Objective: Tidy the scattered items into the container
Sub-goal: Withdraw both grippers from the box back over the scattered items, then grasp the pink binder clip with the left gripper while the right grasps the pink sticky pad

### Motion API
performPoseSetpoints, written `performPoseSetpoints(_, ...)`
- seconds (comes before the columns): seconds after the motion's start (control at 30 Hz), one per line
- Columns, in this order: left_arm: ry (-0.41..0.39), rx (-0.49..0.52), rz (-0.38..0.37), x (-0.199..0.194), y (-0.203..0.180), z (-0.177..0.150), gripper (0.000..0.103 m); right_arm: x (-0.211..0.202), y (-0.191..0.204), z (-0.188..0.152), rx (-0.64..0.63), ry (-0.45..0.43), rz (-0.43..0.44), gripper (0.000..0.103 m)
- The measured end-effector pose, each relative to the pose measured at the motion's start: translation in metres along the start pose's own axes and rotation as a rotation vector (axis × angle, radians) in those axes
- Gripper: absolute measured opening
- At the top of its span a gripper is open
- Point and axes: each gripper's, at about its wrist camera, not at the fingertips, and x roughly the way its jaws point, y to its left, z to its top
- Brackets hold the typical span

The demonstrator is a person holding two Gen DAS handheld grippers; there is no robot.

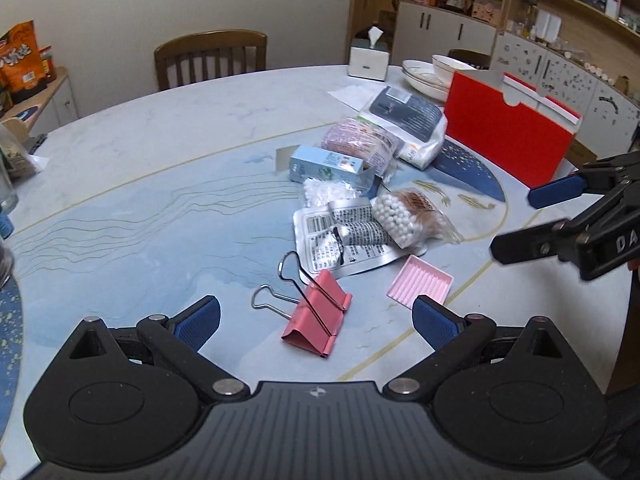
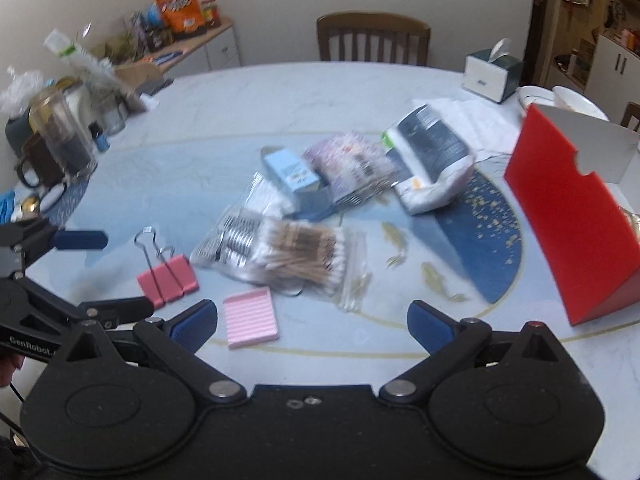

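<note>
White "GenRobot" lettering marks the left tongs (image 2: pixel 94 272), spread empty.

Both wrist views look low across the table (image 1: pixel 140 128), sharing its somewhat blurred clutter.

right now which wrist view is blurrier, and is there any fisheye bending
Right wrist view is blurrier: the cotton swab bag and blue box smear. Left wrist view is sharp on the pink binder clip. Both views bend the table edge.
</note>
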Motion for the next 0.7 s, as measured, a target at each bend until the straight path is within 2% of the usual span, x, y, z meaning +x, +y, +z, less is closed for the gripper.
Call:
performPoseSetpoints(0.17,0.002,0.015,-0.018,0.008,0.000,0.002,0.102,0.012,0.013,-0.007,-0.056,0.036,0.010,0.098)
performPoseSetpoints(0.33,0.008,0.030,-0.018,0.018,0.000,0.005,0.100,0.028,0.028,-0.014,-0.128,0.078,0.014,0.086)
performPoseSetpoints(0.57,0.017,0.056,-0.042,0.026,-0.002,0.005,0.087,0.037,0.038,-0.016,-0.173,0.096,0.026,0.079)
performPoseSetpoints(0.7,0.034,0.050,-0.050,0.032,0.001,0.005,0.069,0.042,0.042,-0.016,-0.193,0.105,0.029,0.073)
